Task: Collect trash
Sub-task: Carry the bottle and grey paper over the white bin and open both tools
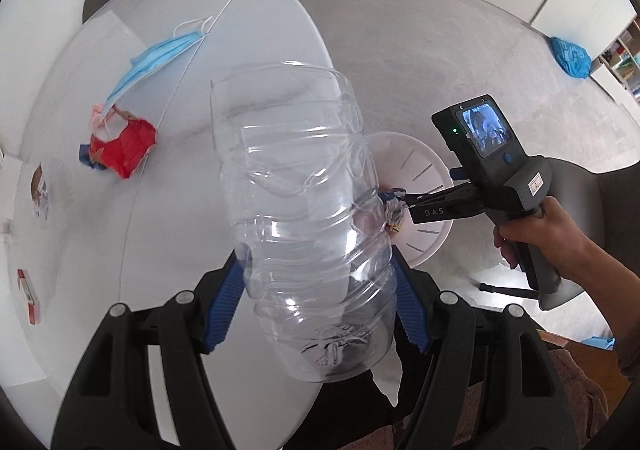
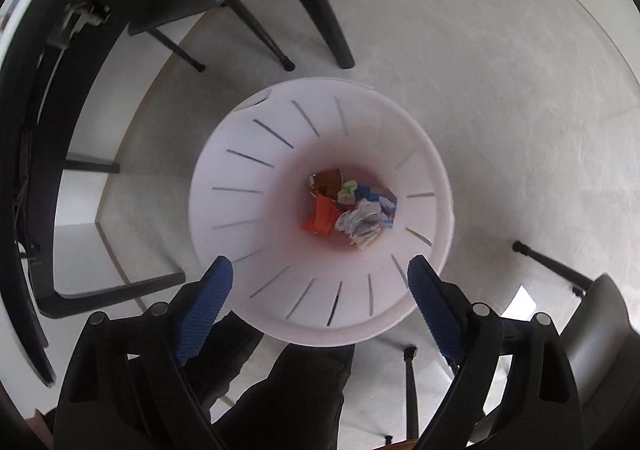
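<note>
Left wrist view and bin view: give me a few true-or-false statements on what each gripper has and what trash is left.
1. The left gripper is shut on the clear plastic bottle. True.
2. The right gripper clamps a wrapper. False: it is open, nothing between its fingers.
3. The white bin is empty. False: crumpled wrappers lie at its bottom.
4. A blue face mask lies on the table. True.
</note>
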### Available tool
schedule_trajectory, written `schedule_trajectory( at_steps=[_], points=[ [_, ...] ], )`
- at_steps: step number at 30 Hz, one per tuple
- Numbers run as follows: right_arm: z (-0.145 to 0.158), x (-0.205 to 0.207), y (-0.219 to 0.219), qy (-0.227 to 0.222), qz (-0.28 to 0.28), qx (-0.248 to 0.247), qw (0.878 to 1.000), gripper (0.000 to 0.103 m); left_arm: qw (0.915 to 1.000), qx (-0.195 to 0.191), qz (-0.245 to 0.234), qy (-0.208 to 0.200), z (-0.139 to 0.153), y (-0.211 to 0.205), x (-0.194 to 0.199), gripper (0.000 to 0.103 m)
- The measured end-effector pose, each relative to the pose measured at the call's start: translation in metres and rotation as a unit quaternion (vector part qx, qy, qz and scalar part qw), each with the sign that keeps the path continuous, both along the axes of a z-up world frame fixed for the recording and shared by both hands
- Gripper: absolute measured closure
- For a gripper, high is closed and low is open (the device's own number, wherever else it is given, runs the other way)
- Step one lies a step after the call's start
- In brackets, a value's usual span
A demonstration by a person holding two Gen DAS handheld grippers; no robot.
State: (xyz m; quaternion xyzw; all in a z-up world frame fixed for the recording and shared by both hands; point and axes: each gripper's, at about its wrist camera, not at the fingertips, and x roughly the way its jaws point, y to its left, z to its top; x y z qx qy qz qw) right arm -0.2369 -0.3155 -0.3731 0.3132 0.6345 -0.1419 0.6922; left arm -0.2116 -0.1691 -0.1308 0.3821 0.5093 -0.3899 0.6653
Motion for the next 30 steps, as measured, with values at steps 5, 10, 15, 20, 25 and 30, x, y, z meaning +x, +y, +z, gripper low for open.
schedule_trajectory(
  at_steps=[5, 10, 15, 20, 25, 30],
  points=[
    [0.036, -0.034, -0.028, 0.008, -0.031, -0.055, 0.998, 0.01, 0.9984, 0.001, -0.056, -0.001, 0.0, -0.029, -0.027, 0.037],
    [0.071, -0.076, -0.058, 0.003, -0.076, -0.097, 0.992, 0.007, 0.9927, 0.021, -0.115, 0.032, -0.026, -0.068, -0.058, 0.037],
    [0.086, -0.104, -0.078, -0.008, -0.117, -0.104, 0.988, 0.007, 0.9887, 0.062, -0.123, 0.059, -0.074, -0.097, -0.07, 0.024],
    [0.089, -0.111, -0.083, -0.017, -0.126, -0.095, 0.987, 0.007, 0.9883, 0.091, -0.116, 0.041, -0.096, -0.103, -0.066, 0.022],
    [0.09, -0.102, -0.079, -0.018, -0.113, -0.089, 0.989, 0.007, 0.9923, 0.072, -0.089, 0.048, -0.084, -0.099, -0.057, 0.016],
    [0.089, -0.091, -0.074, -0.019, -0.098, -0.089, 0.991, 0.007, 0.9941, 0.06, -0.074, 0.051, -0.075, -0.098, -0.053, 0.016]
  ],
)
